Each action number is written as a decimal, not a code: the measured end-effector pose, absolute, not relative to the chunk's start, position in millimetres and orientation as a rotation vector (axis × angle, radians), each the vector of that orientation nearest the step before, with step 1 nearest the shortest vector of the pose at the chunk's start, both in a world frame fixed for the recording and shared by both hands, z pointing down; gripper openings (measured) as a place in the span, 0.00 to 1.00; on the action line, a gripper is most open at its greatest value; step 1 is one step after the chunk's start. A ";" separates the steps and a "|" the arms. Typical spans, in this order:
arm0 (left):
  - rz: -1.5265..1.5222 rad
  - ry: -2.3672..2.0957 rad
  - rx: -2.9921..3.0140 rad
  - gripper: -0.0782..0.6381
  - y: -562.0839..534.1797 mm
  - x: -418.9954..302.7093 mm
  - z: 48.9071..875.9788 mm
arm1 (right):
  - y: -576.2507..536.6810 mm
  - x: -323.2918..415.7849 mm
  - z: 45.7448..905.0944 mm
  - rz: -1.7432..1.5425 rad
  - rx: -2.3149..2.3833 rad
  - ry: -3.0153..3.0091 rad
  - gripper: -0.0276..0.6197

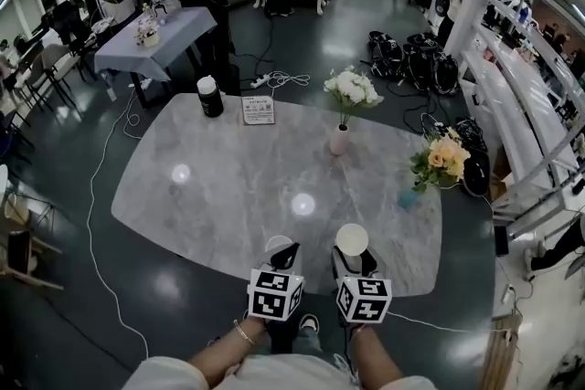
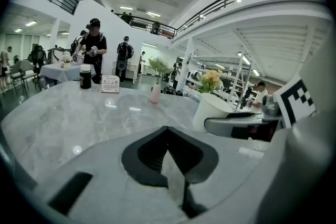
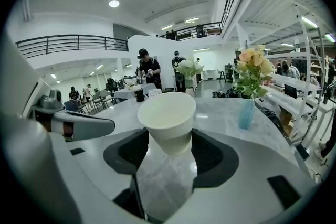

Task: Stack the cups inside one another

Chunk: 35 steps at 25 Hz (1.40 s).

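White cup [image 3: 167, 110] sits clamped upright between the right claw [image 3: 168, 138] jaws

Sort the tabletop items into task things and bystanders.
Job: white cup, gripped by the right gripper; left gripper, shut and empty.
Lying about: pink vase of white flowers, blue vase of yellow flowers, black bottle, sign card.

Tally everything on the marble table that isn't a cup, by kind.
Flower vases: 2 (pink vase, blue vase)
Black canister: 1
Sign card: 1
Total: 4
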<state>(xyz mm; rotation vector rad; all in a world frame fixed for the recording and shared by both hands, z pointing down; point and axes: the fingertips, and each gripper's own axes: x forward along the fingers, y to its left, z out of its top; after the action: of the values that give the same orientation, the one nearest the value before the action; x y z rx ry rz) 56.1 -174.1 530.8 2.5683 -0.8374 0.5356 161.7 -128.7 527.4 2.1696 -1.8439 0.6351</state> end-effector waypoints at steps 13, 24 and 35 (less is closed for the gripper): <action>0.484 -1.087 2.440 0.10 -194.4 -27.2 534.4 | -162.3 87.1 525.8 0.600 1.952 -2.026 0.41; 0.445 -1.220 2.336 0.10 -197.5 -73.8 540.8 | -176.4 35.3 530.7 0.573 1.768 -2.131 0.41; 0.450 -1.259 2.264 0.10 -197.6 -97.0 554.4 | -179.7 10.5 546.1 0.601 1.672 -2.148 0.41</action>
<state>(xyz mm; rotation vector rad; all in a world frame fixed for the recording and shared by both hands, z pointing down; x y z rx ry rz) -97.0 -197.6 554.4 2.2637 -1.2590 0.4505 10.5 -179.7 546.1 1.6720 -2.1482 0.6010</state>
